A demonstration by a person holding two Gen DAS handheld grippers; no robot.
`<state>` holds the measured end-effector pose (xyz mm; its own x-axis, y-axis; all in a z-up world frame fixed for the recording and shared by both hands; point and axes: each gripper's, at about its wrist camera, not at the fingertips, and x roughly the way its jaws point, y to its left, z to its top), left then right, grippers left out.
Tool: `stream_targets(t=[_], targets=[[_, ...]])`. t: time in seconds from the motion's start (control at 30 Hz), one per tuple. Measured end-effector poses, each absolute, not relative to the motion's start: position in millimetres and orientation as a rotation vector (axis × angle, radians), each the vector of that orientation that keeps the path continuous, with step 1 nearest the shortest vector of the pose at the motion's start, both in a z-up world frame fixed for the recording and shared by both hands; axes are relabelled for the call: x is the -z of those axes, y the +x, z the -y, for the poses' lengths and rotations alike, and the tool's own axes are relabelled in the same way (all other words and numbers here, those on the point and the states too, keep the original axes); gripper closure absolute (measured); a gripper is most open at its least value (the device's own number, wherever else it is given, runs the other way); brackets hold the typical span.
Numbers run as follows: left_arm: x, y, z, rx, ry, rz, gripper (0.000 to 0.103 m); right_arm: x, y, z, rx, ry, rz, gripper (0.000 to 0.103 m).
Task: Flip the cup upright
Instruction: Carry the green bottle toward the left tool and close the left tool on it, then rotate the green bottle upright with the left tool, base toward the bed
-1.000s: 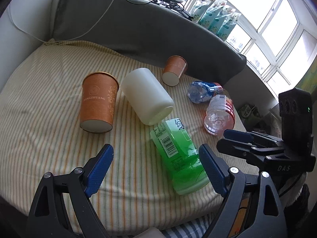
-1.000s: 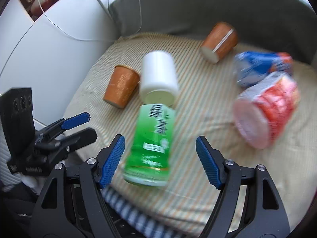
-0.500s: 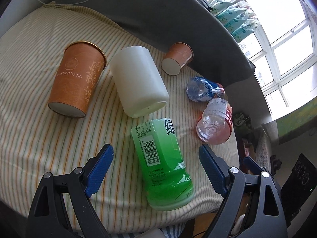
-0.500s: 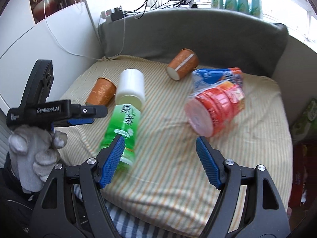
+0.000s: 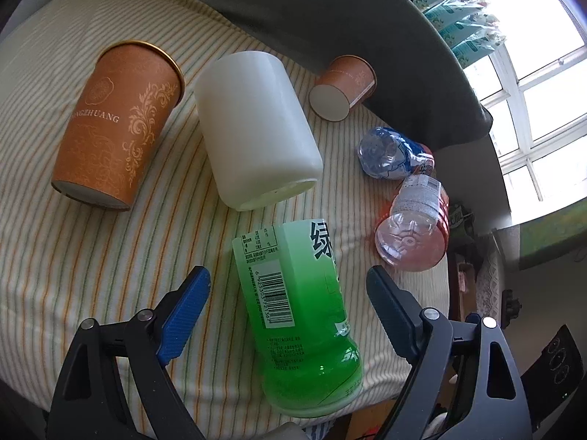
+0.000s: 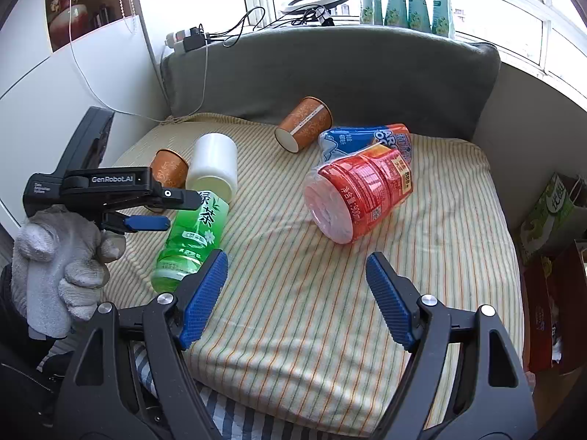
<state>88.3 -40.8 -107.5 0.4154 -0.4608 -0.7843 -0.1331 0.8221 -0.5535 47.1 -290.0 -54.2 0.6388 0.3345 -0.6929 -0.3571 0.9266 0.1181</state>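
- Left gripper is held open above the lying green bottle.
- Right gripper is held open, empty, over the striped cushion.

The left gripper is spread wide, its blue-padded fingers well apart and gripping nothing, angled downward. From the right wrist view it shows side-on at the left, held level by a hand in a grey knit glove curled around its black handle. The right gripper is likewise spread wide with nothing between its ribbed blue pads, tilted slightly downward
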Motion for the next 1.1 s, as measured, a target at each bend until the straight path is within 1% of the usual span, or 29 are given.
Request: stream_targets(t=[0.3, 0.37, 0.4, 0.47, 0.53, 0.57, 0.87, 1.1], targets=[[120, 89, 43, 0.216, -0.615, -1.175, 0.019, 63, 51, 298, -0.382, -0.006, -0.804, 0.023], [122, 90, 45, 0.219, -0.608, -1.182, 0.024, 65, 52, 299, -0.381, -0.007, -0.806, 0.023], [122, 90, 46, 0.22, -0.608, -1.184, 0.03, 66, 52, 300, -0.379, -0.008, -0.806, 0.023], [123, 92, 46, 0.226, -0.616, -1.187, 0.033, 67, 53, 301, -0.376, -0.002, -0.807, 0.023], [121, 92, 47, 0.235, -0.614, -1.178, 0.041, 68, 53, 303, -0.374, 0.002, -0.808, 0.023], [120, 92, 48, 0.237, -0.606, -1.173, 0.043, 68, 54, 304, -0.371, 0.002, -0.808, 0.023], [116, 91, 52, 0.247, -0.582, -1.158, 0.043, 72, 54, 308, -0.361, 0.016, -0.808, 0.023], [96, 82, 54, 0.256, -0.518, -1.077, 0.044, 74, 55, 307, -0.363, 0.022, -0.809, 0.023]])
